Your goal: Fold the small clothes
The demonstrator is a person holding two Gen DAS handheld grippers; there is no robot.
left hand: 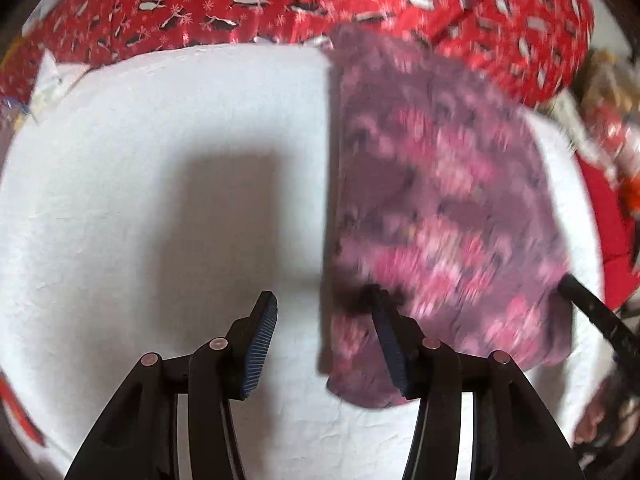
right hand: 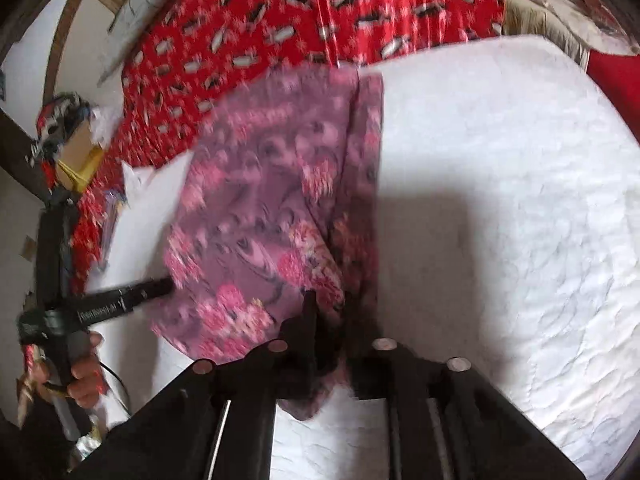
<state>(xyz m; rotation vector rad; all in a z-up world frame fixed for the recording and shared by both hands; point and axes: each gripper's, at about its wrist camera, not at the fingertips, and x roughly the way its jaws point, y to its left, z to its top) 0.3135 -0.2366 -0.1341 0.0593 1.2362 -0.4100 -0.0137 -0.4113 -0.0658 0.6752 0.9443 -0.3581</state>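
Note:
A small purple cloth with pink flowers (left hand: pixel 440 208) lies on a white quilted pad (left hand: pixel 160 200). My left gripper (left hand: pixel 322 304) stands open at the cloth's left edge, which runs between its jaws. Its right fingertip (left hand: pixel 378 304) overlaps the cloth, and its pads press on nothing. In the right wrist view the same cloth (right hand: pixel 272 208) is bunched into a fold at its near edge. My right gripper (right hand: pixel 330 312) is shut on that fold. The picture is blurred there.
Red fabric with a black and white print (left hand: pixel 240 0) lies beyond the pad. A red cushion-like thing (left hand: pixel 604 216) and clutter sit at the right. In the right wrist view a hand (right hand: pixel 84 376) holds the left gripper (right hand: pixel 132 292) at the cloth's left side. White pad (right hand: pixel 500 200) spreads to the right.

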